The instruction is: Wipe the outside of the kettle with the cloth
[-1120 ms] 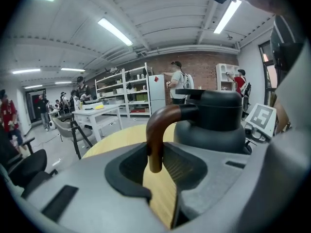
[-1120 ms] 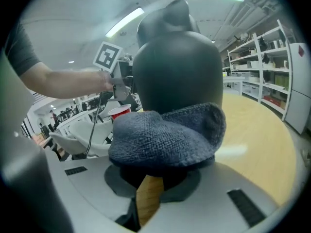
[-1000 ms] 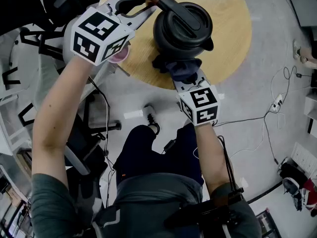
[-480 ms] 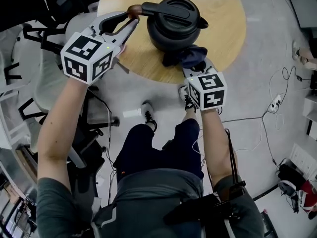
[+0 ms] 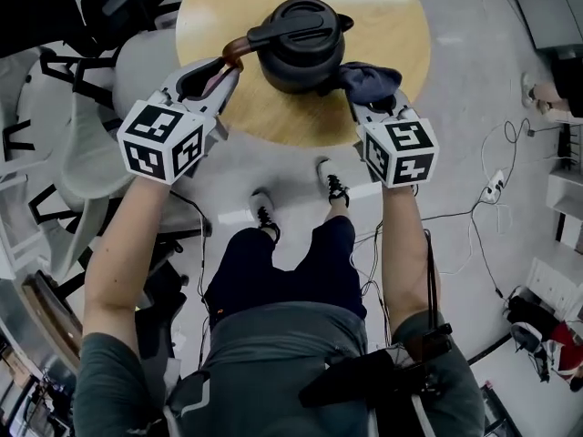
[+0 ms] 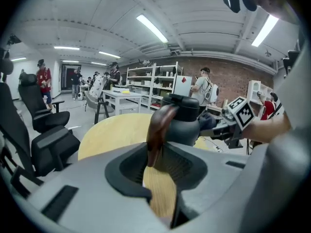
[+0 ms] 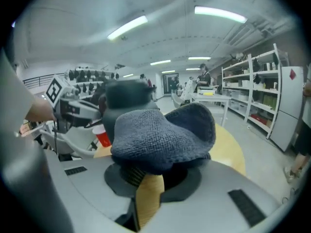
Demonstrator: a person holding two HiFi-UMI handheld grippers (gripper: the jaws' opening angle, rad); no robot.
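A black kettle (image 5: 301, 39) stands on the round wooden table (image 5: 392, 25); its handle with a brown end (image 5: 235, 51) points left. My left gripper (image 5: 228, 65) is shut on that brown end, which stands upright between the jaws in the left gripper view as the handle (image 6: 158, 125). My right gripper (image 5: 373, 98) is shut on a dark blue cloth (image 5: 364, 78) that lies against the kettle's right side. In the right gripper view the cloth (image 7: 163, 135) bulges over the jaws and hides much of the kettle (image 7: 127, 98) behind it.
Office chairs (image 5: 86, 144) crowd the left of the table. A red cup (image 7: 102, 136) stands beyond the kettle on the left gripper's side. Cables and a power strip (image 5: 496, 189) lie on the floor at the right. The person's feet (image 5: 332, 185) are under the table's near edge.
The kettle has turned, its handle swinging from the far left round to the near left with the left gripper. The cloth slid from the kettle's near side to its right side.
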